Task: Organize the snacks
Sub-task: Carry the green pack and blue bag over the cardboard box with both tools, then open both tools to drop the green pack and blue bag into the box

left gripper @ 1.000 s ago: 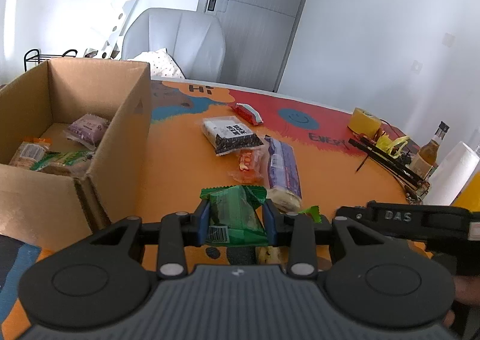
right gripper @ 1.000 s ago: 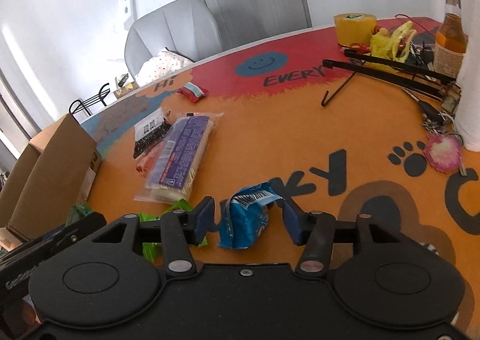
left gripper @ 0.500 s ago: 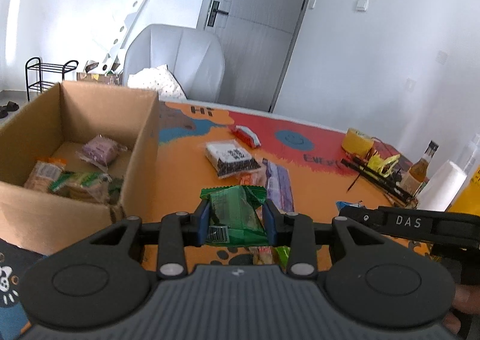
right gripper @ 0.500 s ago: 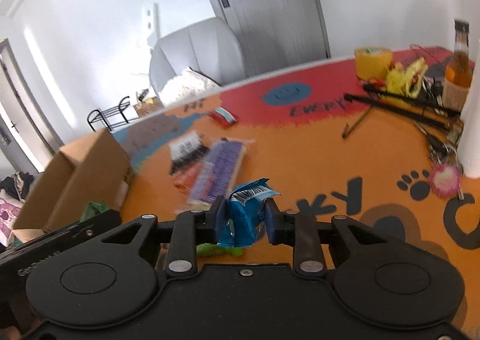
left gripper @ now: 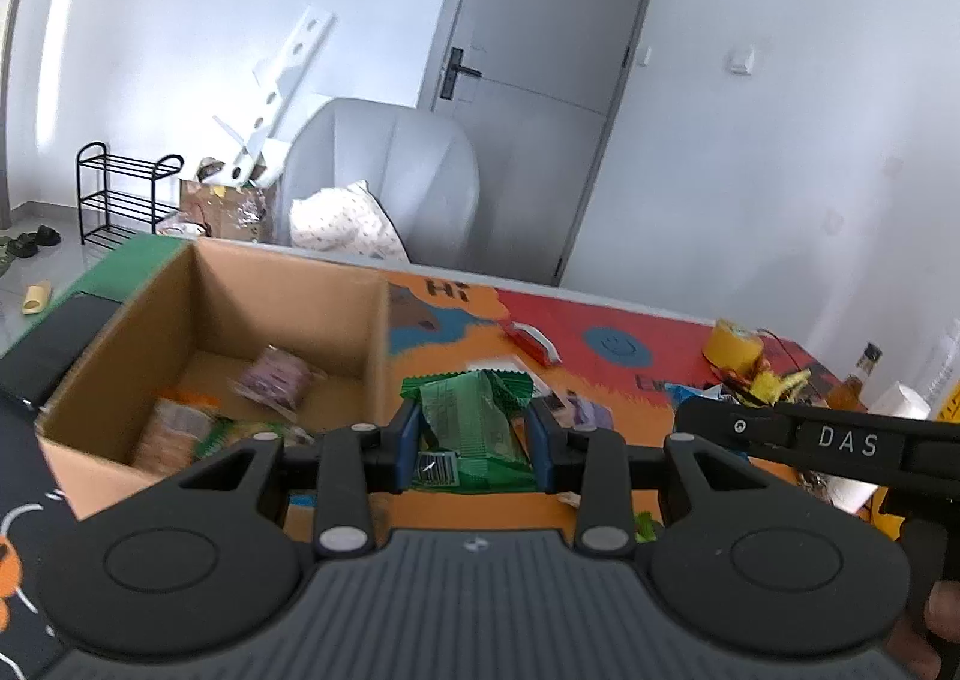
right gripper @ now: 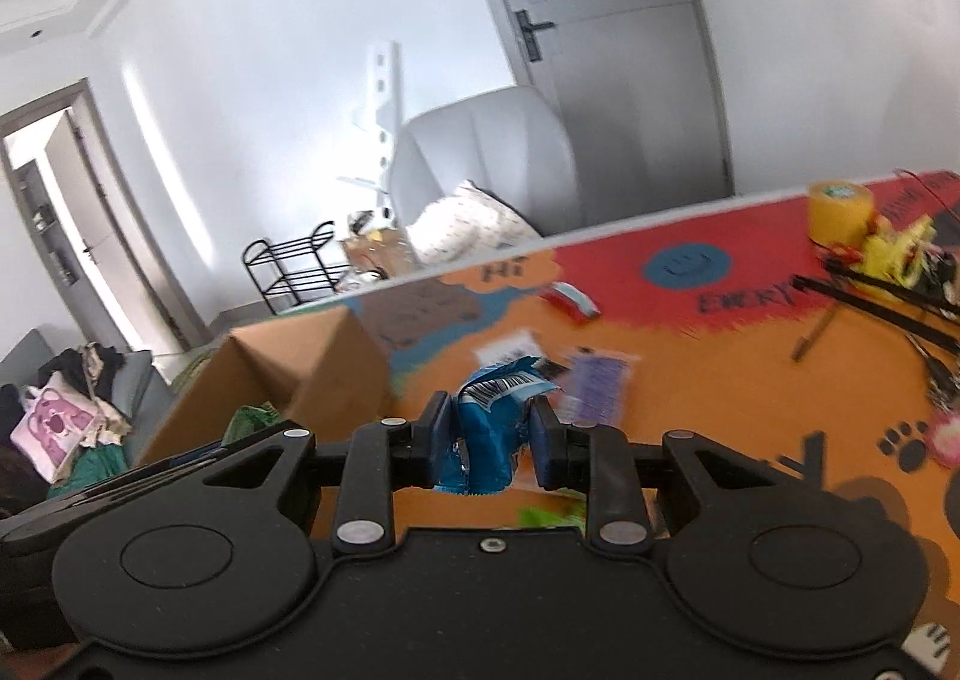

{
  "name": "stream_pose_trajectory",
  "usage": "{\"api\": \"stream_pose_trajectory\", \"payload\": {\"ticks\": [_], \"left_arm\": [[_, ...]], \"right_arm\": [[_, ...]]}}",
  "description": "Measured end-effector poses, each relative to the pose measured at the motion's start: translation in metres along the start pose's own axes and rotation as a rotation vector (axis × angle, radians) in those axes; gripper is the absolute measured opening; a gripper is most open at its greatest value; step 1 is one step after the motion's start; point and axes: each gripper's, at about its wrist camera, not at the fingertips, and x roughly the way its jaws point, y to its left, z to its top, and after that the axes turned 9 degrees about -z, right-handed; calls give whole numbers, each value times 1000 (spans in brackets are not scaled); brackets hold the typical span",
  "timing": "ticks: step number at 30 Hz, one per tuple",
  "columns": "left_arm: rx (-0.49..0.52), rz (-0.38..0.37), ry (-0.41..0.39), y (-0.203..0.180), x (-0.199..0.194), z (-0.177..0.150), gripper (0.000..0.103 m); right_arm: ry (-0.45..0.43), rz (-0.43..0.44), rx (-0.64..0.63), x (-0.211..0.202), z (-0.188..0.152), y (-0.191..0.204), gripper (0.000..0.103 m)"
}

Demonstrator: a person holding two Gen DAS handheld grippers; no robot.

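My left gripper is shut on a green snack packet, held in the air just right of the open cardboard box. The box holds several snacks, among them a purple packet. My right gripper is shut on a blue snack packet, held above the orange table mat, right of the box. More snacks lie on the mat: a purple packet, a black-and-white packet and a red one.
A yellow tape roll, yellow clutter, black rods and a bottle sit at the table's right. A white paper roll stands there too. A grey chair is behind the table.
Both grippers have risen and swung left toward the box. My right gripper closed on the blue packet, which lay between its open fingers one second ago. The left kept its green packet.
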Motion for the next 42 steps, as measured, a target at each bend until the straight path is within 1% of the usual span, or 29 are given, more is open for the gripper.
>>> {"api": "stream_pose_trajectory", "payload": {"ticks": [7, 15, 23, 33, 34, 37, 42], "left_arm": [[-24, 27, -19, 28, -13, 13, 36], [-51, 51, -31, 58, -22, 24, 36], [-73, 72, -6, 86, -13, 31, 36], [-109, 98, 28, 111, 1, 37, 36], [-114, 106, 30, 114, 2, 37, 39], [-122, 102, 32, 120, 1, 37, 41], [-142, 100, 19, 129, -6, 39, 51]], "right_arm": [[-14, 46, -34, 1, 6, 35, 26], [-17, 78, -71, 8, 12, 73, 26], [-4, 116, -98, 23, 16, 107, 26], [18, 151, -124, 41, 19, 133, 26], [22, 153, -124, 43, 18, 134, 26], [32, 158, -127, 49, 17, 140, 26], [47, 173, -126, 54, 15, 144, 26]]}}
